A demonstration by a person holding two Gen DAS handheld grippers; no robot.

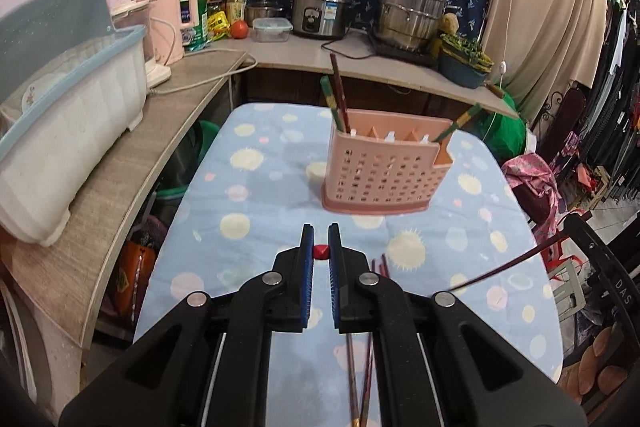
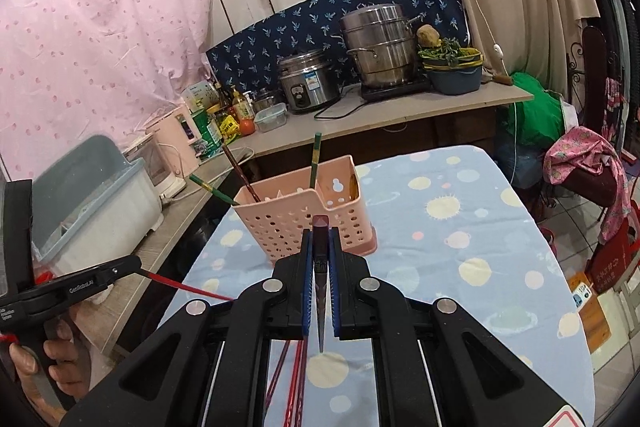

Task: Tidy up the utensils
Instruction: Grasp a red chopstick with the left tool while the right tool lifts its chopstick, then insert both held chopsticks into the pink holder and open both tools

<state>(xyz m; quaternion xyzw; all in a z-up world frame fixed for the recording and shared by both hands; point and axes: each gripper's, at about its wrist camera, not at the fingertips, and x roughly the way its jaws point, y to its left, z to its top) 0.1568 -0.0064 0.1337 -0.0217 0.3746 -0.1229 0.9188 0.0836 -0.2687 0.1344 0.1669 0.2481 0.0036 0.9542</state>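
Note:
A pink slotted utensil holder (image 1: pixel 380 175) (image 2: pixel 304 219) stands on the blue dotted tablecloth (image 1: pixel 248 211) (image 2: pixel 460 227). Green-and-yellow chopsticks (image 1: pixel 330 99) and a brown one lean in its ends. My left gripper (image 1: pixel 321 233) (image 2: pixel 138 263) is shut on a red chopstick (image 1: pixel 321 251) (image 2: pixel 188 287), short of the holder. My right gripper (image 2: pixel 321 235) (image 1: pixel 570 223) is shut on a dark maroon chopstick (image 2: pixel 321 267) (image 1: pixel 500 269), just before the holder's front wall. Several more chopsticks (image 1: pixel 360 387) (image 2: pixel 296 379) lie on the cloth under the grippers.
A white and blue dish rack (image 1: pixel 72 131) (image 2: pixel 100 203) sits on the wooden counter at the left. The back counter holds a rice cooker (image 1: pixel 320 11) (image 2: pixel 308 79), a steel steamer (image 1: pixel 412 11), bottles and a basin of greens (image 1: pixel 464 63). A hand (image 2: pixel 48 359) holds the left gripper.

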